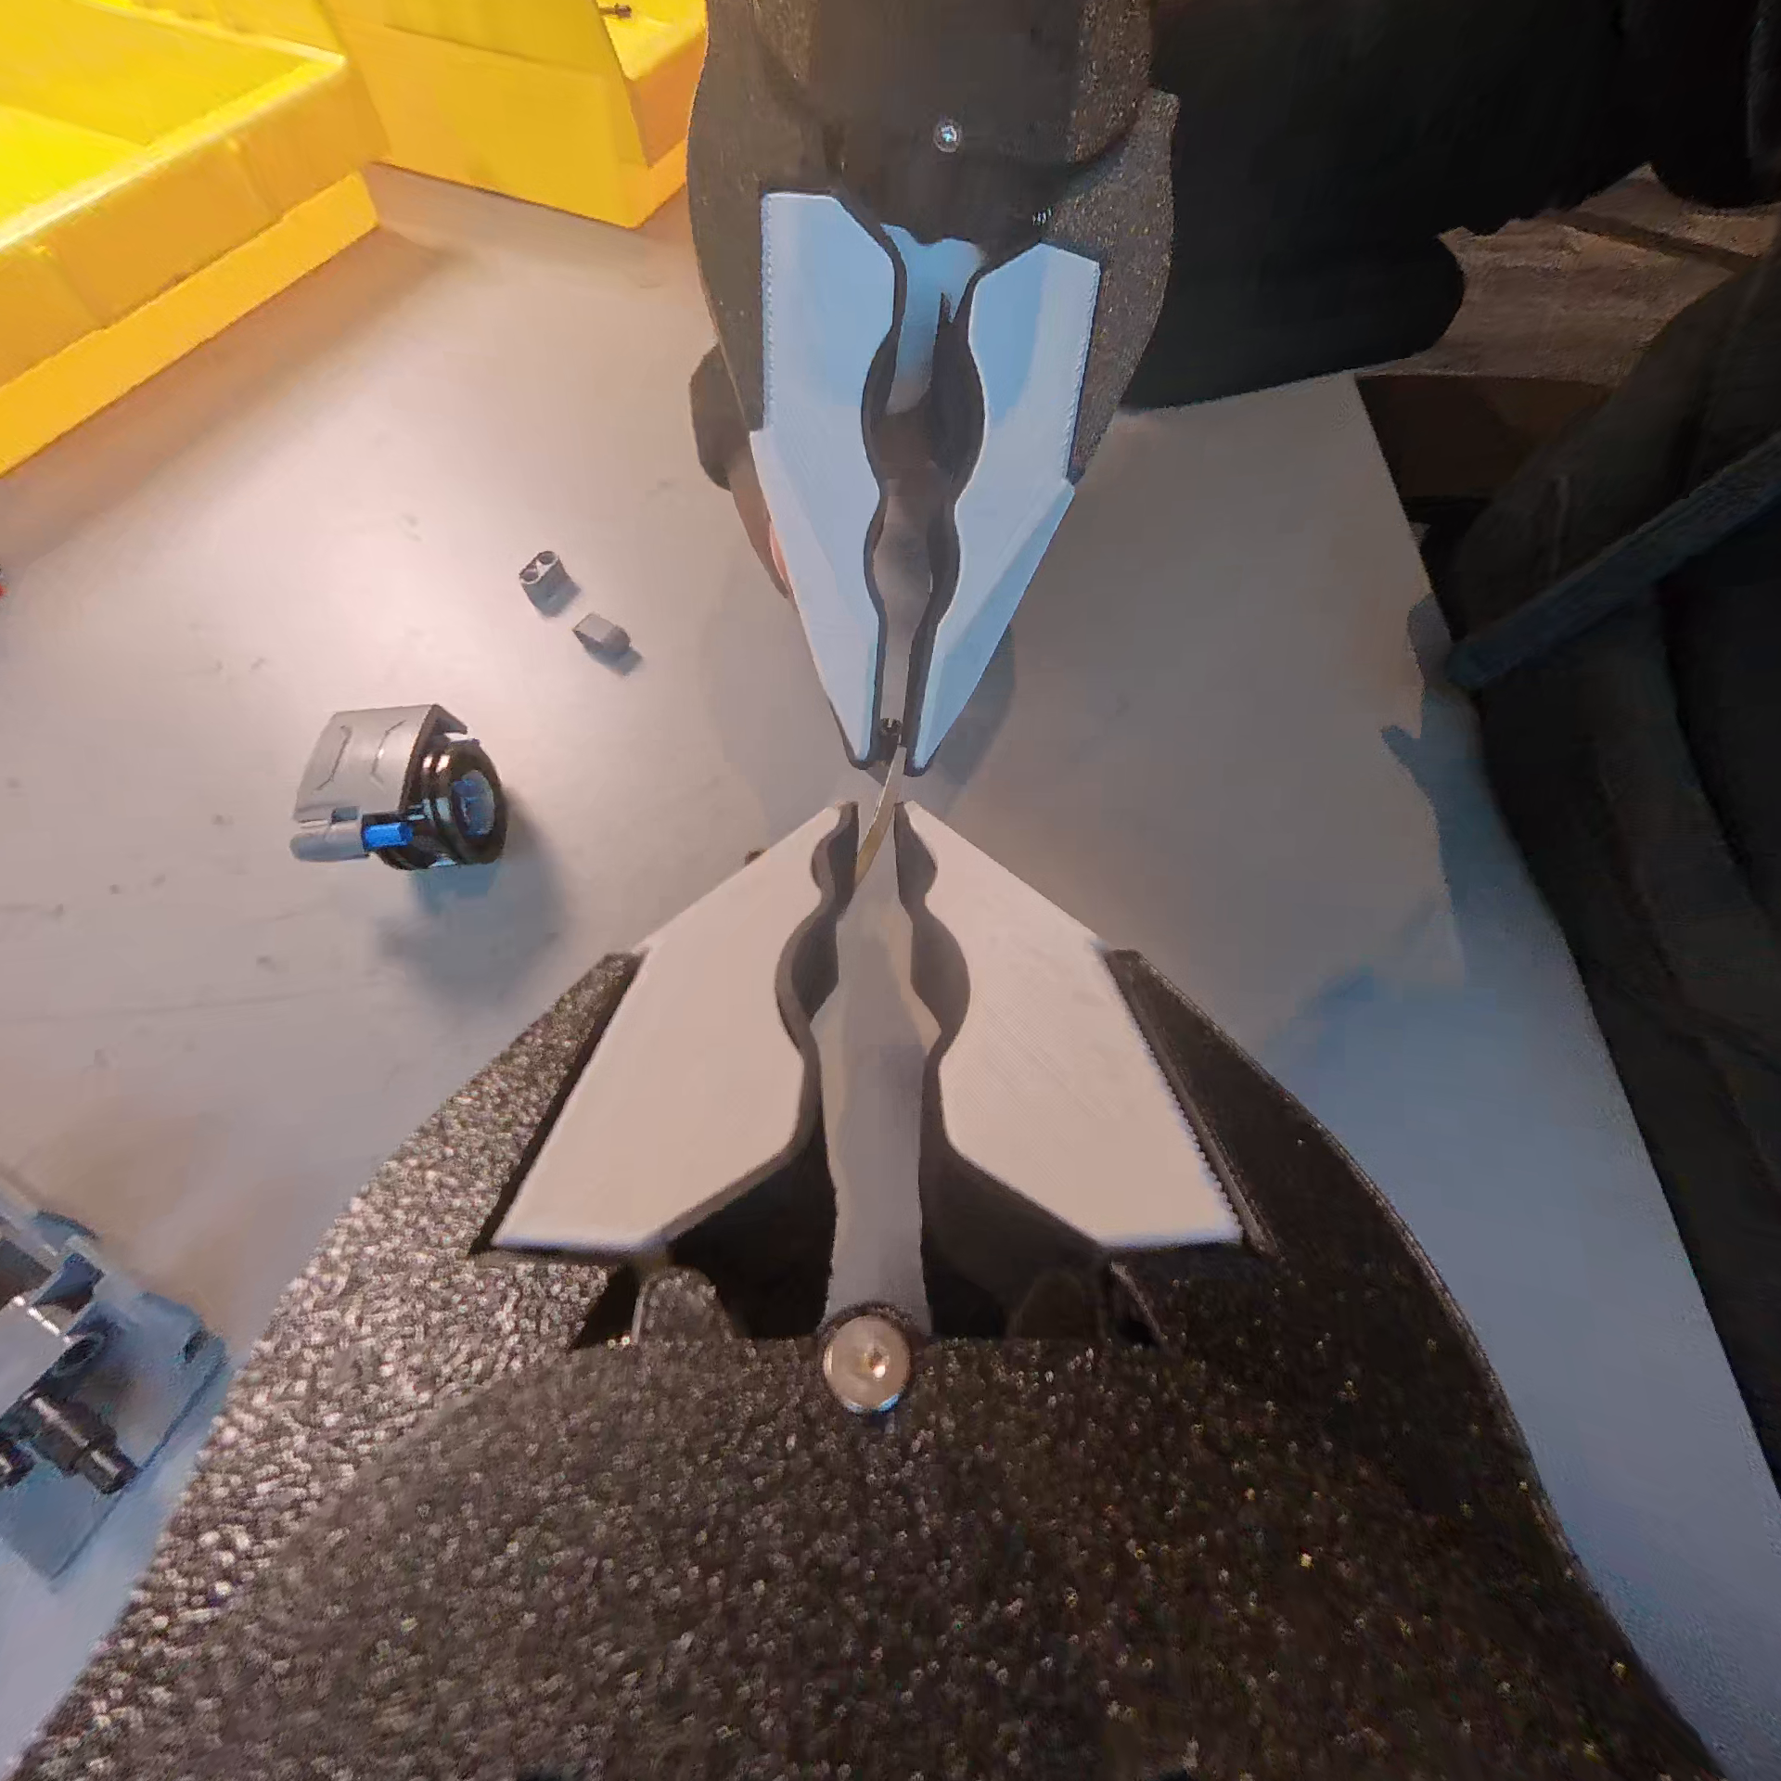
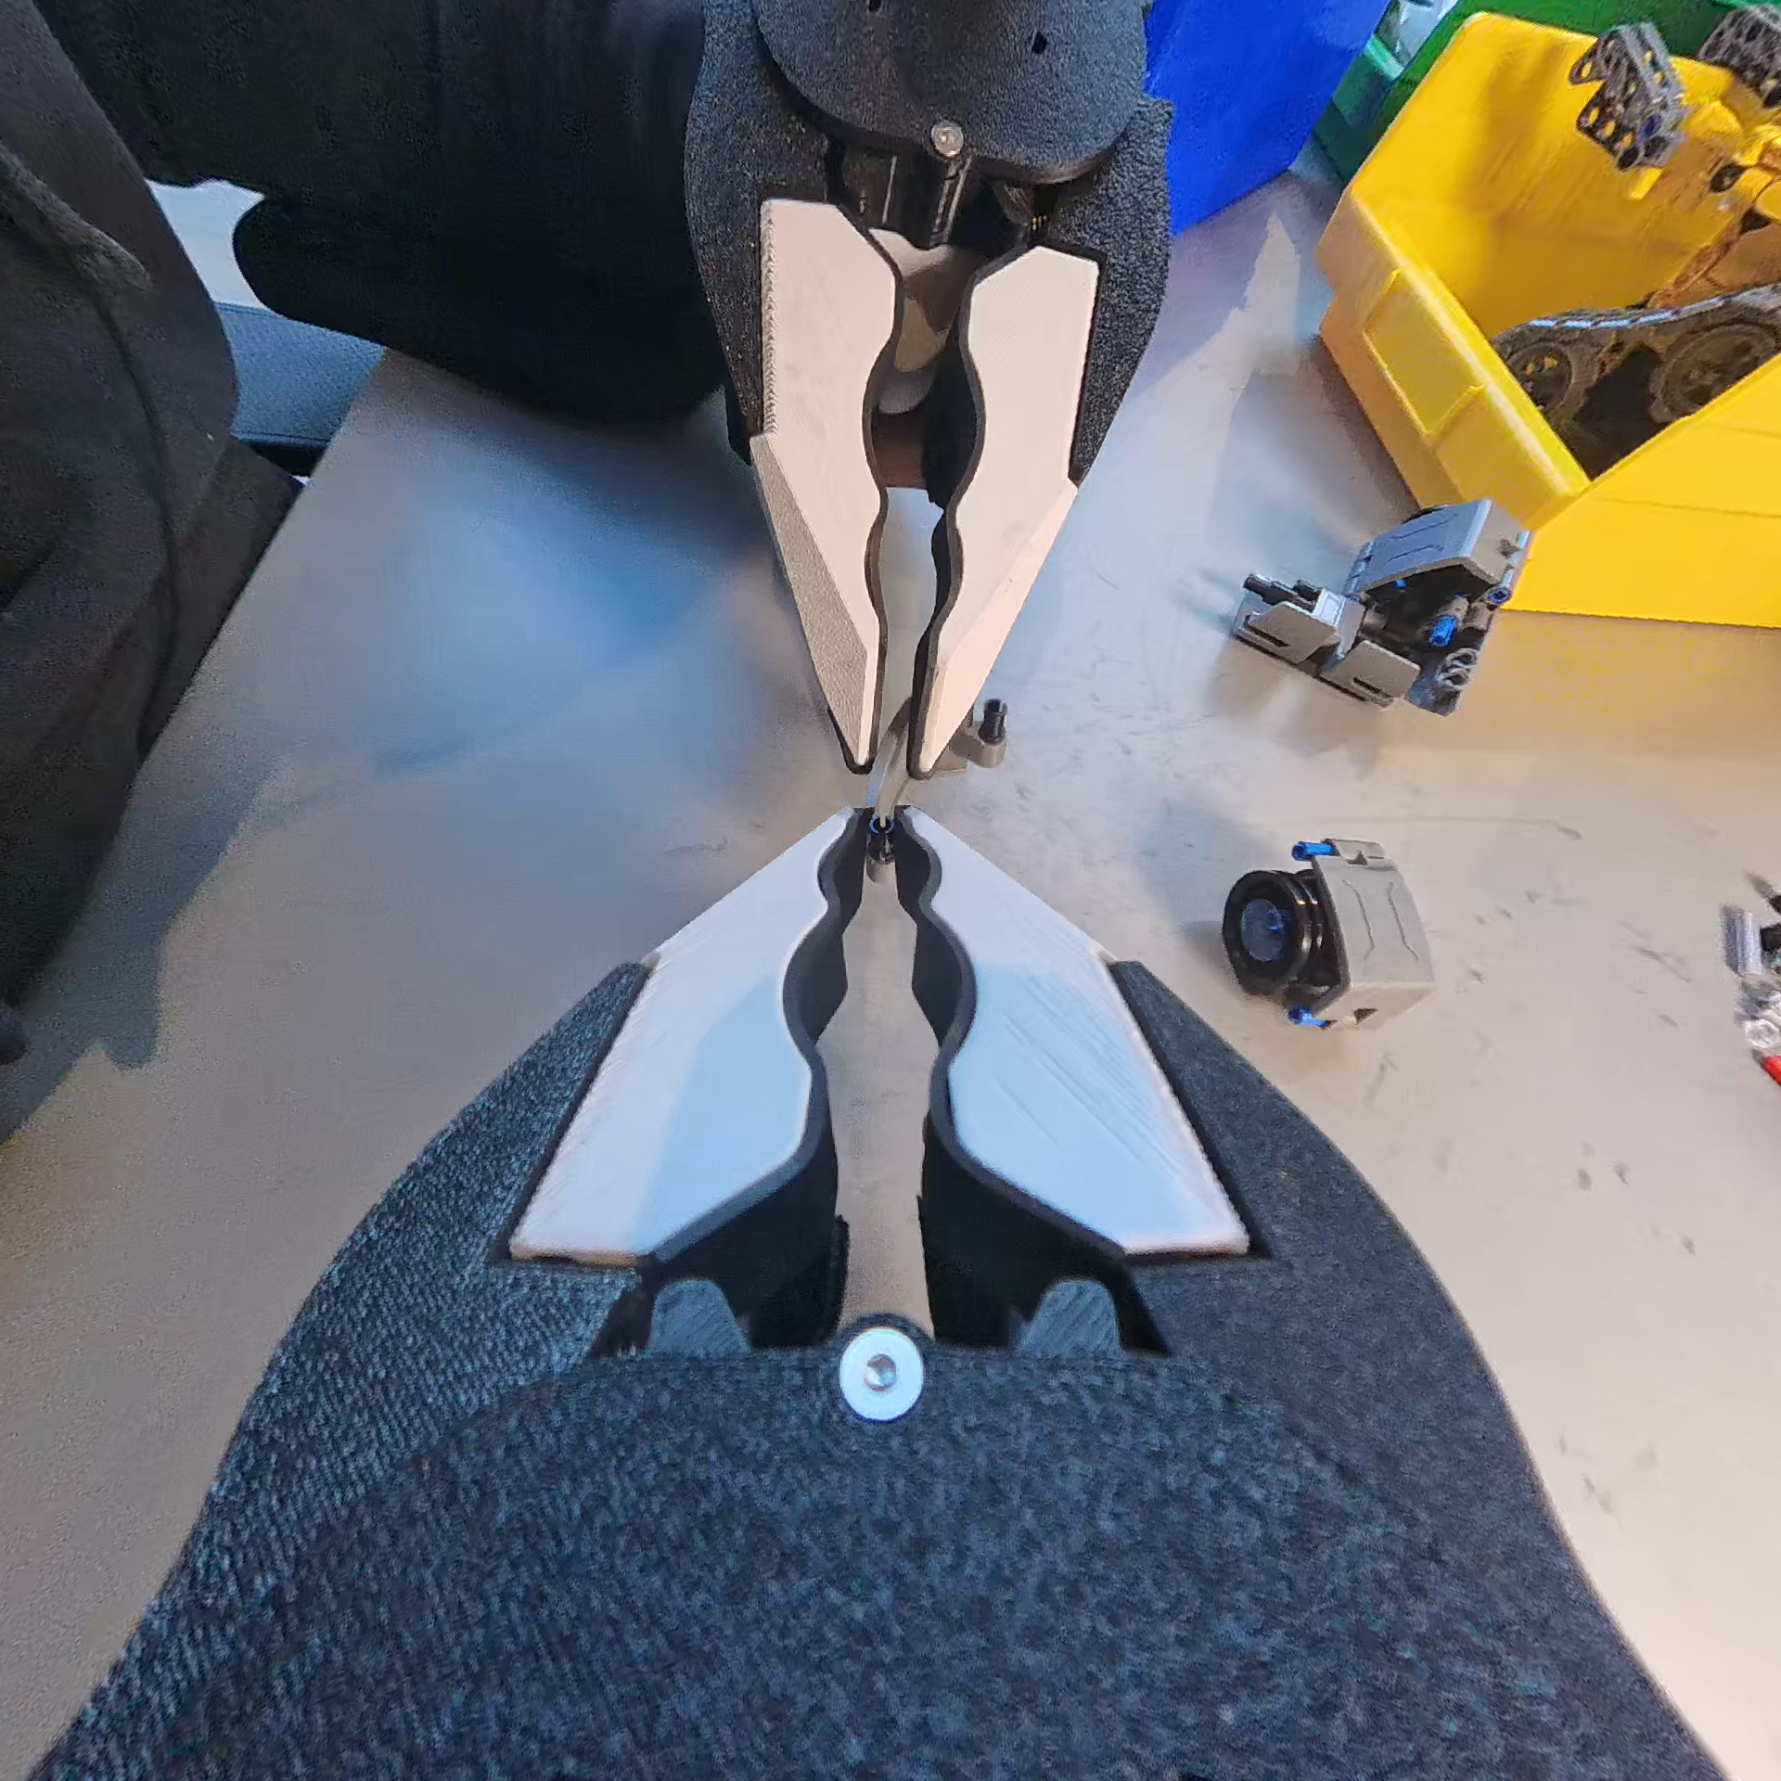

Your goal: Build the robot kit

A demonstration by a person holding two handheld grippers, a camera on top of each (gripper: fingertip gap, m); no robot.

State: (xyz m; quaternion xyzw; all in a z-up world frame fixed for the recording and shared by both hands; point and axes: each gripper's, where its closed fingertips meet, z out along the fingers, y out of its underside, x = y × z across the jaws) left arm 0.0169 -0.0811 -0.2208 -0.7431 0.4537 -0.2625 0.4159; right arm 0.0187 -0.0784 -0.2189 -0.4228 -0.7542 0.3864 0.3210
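Note:
The two grippers meet tip to tip above a grey table. My left gripper is shut on a thin grey curved toy part. In the right wrist view the left gripper holds this grey part, whose side arm carries a black pin. My right gripper is shut on a small black pin with a blue end that touches the grey part. In the left wrist view the right gripper comes in from the top, pinching the small dark pin.
A black wheel with a grey panel lies on the table. Two small grey connectors lie behind it. Yellow bins stand at the back. A grey-black toy assembly sits by one bin. A person's dark clothing borders the table edge. Both grippers' tips are roughly 20 centimeters from the grey-black toy assembly.

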